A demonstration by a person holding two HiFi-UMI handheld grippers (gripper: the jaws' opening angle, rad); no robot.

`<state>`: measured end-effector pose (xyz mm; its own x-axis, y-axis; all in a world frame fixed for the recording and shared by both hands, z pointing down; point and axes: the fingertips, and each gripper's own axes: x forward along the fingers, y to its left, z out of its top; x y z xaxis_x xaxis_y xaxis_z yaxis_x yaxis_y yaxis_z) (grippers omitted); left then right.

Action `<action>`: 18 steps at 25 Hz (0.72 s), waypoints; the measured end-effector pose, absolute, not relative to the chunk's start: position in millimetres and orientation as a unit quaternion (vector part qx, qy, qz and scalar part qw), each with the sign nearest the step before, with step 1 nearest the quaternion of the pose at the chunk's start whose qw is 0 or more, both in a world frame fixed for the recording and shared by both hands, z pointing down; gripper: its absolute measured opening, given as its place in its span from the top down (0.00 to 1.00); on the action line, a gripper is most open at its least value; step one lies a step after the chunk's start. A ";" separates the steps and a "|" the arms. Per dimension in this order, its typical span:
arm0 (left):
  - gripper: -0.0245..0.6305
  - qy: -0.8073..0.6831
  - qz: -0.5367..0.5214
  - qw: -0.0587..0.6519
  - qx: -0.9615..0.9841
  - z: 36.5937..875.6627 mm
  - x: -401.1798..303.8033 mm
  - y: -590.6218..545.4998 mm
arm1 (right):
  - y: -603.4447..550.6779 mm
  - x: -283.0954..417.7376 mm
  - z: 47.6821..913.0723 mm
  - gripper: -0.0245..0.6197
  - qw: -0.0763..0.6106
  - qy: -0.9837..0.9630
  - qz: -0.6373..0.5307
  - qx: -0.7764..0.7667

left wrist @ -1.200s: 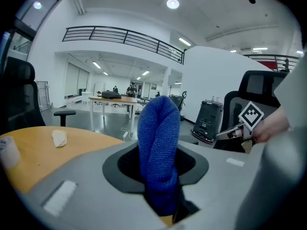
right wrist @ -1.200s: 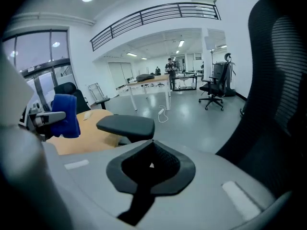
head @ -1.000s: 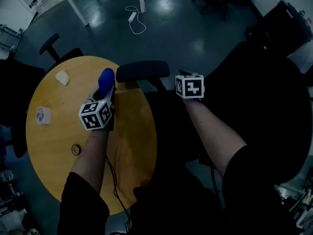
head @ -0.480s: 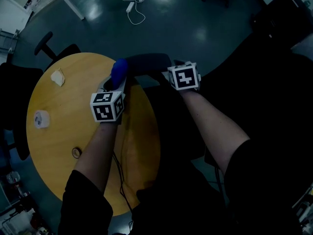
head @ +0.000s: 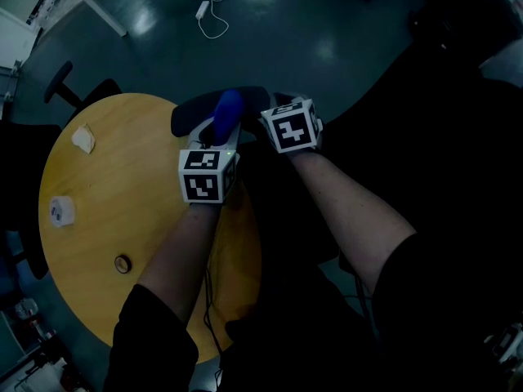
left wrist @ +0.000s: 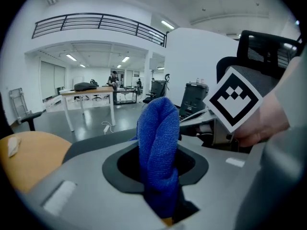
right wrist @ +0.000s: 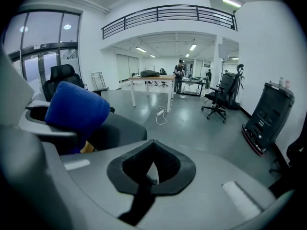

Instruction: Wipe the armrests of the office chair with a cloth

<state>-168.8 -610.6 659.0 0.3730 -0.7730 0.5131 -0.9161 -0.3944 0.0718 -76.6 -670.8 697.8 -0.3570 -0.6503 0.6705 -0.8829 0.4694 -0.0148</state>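
I note the left gripper [head: 217, 137] pinching a blue cloth [head: 227, 111] at the chair armrest [head: 188, 118]. The right gripper [right wrist: 145, 178] is pressed together, empty.

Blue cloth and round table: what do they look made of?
Cloth: likely microfibre or terry, matte blue; a fine knitted nap shows and it folds softly. Table: wood or wood-look laminate, with a smooth, even yellow-brown top; which one, cannot tell.

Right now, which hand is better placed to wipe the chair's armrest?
Left, probably: the left gripper is shut on the blue cloth, right at the armrest. The right gripper is shut and empty.
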 end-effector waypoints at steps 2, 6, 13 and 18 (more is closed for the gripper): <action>0.74 -0.491 0.196 0.184 0.829 659.7 -141.4 -610.5 | -668.4 -77.8 696.9 0.98 0.292 -0.804 0.201 0.478; 0.74 -0.446 0.183 0.209 0.851 662.0 -103.8 -609.4 | -661.4 -81.9 699.1 0.97 0.286 -0.819 0.205 0.454; 0.74 -0.478 0.136 0.177 0.850 610.1 -159.5 -609.1 | -655.1 -80.5 699.2 0.96 0.298 -0.832 0.178 0.432; 0.74 -0.539 0.170 0.132 0.814 590.1 -248.9 -624.1 | -655.8 -83.6 697.0 0.96 0.322 -0.834 0.147 0.424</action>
<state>-248.9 -624.1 590.1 0.3601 -0.8331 0.4199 -0.9232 -0.3830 0.0318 -83.6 -655.8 697.0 -0.4328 -0.6120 0.6619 -0.8014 0.5975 0.0285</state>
